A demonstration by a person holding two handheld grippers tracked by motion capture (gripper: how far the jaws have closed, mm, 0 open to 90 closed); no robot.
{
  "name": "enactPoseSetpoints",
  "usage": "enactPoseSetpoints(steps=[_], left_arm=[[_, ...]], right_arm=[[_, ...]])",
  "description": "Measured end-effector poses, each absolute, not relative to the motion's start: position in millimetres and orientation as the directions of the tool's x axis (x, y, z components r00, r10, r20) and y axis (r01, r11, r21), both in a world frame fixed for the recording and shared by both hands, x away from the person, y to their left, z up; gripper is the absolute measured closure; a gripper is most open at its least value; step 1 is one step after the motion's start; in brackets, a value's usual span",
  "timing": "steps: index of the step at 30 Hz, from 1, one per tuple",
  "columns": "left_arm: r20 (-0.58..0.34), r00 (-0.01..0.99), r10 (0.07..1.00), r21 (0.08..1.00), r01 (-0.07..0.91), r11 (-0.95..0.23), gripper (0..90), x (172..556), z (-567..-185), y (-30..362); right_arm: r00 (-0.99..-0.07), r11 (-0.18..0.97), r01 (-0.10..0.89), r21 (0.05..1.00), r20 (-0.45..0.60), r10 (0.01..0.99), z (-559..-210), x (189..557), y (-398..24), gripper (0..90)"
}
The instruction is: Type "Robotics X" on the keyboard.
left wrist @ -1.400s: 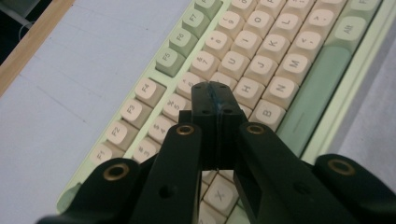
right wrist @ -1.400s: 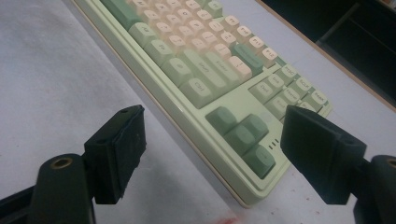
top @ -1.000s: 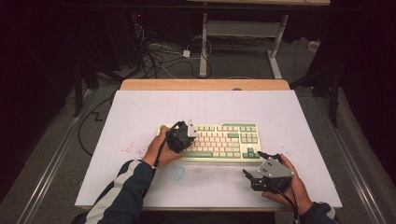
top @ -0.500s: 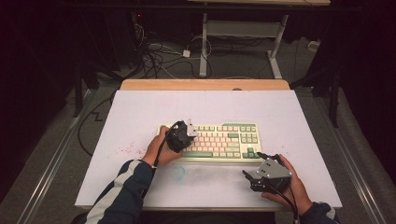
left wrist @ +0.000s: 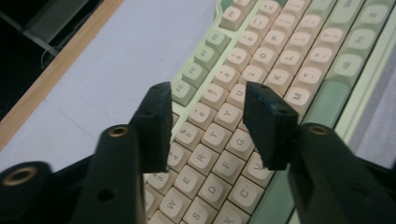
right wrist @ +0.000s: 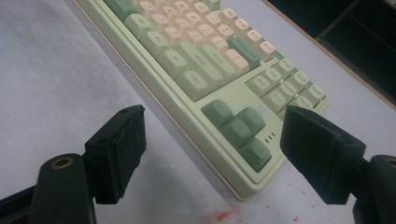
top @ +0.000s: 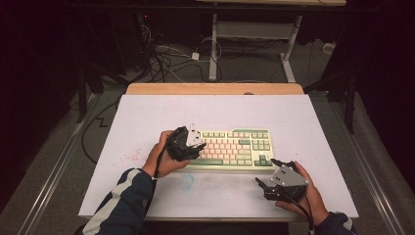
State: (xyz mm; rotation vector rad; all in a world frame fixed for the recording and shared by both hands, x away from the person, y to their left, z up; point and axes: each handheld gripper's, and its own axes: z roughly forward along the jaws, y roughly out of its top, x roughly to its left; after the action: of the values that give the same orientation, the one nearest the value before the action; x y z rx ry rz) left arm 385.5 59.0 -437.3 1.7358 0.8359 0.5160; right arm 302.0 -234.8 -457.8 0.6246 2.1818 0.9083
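1. Keyboard, green case with cream and green keys, lay flat on the white-covered desk, about mid-desk, long side running left to right in the high view.
2. Left gripper sat over the keyboard's left end, held in the person's left hand.
3. Left gripper view: fingers hung above the letter rows of the keyboard, around the T/Y/G keys, not touching any key I could see.
4. Left fingers stood partly apart, had just been opening, nothing between them but keys below.
5. Right gripper was off the keyboard, just near its front right corner, held in the right hand over bare desk.
6. Right gripper view: fingers spread wide, empty, framing the arrow-key cluster at the keyboard's corner, clear of it.
7. Faint red specks on the desk cover left of the keyboard, and more by its front right corner in the right gripper view.
8. Faint bluish ring mark on the cover in front of the keyboard's left end.
9. Striped sleeve on the left arm, in front of the keyboard's left end.
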Motion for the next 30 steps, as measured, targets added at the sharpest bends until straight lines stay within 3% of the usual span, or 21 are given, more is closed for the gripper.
enactPoseSetpoints(steps=[7,11,30], left_arm=[[-0.038,0.649,0.76,0.965,0.22,-0.14,29.9,373,-433,67],[-0.039,0.64,0.767,0.972,0.204,-0.12,25.4,370,-430,73],[0.012,0.612,0.791,0.979,0.154,-0.134,19.4,351,-436,103]], right_arm=[[-0.646,0.637,0.168,0.752,-0.404,0.647,-457,302,-235,23.6],[-0.645,0.639,0.171,0.75,-0.405,0.648,-457,302,-235,23.6],[-0.642,0.639,0.178,0.748,-0.404,0.651,-458,304,-236,23.6]])
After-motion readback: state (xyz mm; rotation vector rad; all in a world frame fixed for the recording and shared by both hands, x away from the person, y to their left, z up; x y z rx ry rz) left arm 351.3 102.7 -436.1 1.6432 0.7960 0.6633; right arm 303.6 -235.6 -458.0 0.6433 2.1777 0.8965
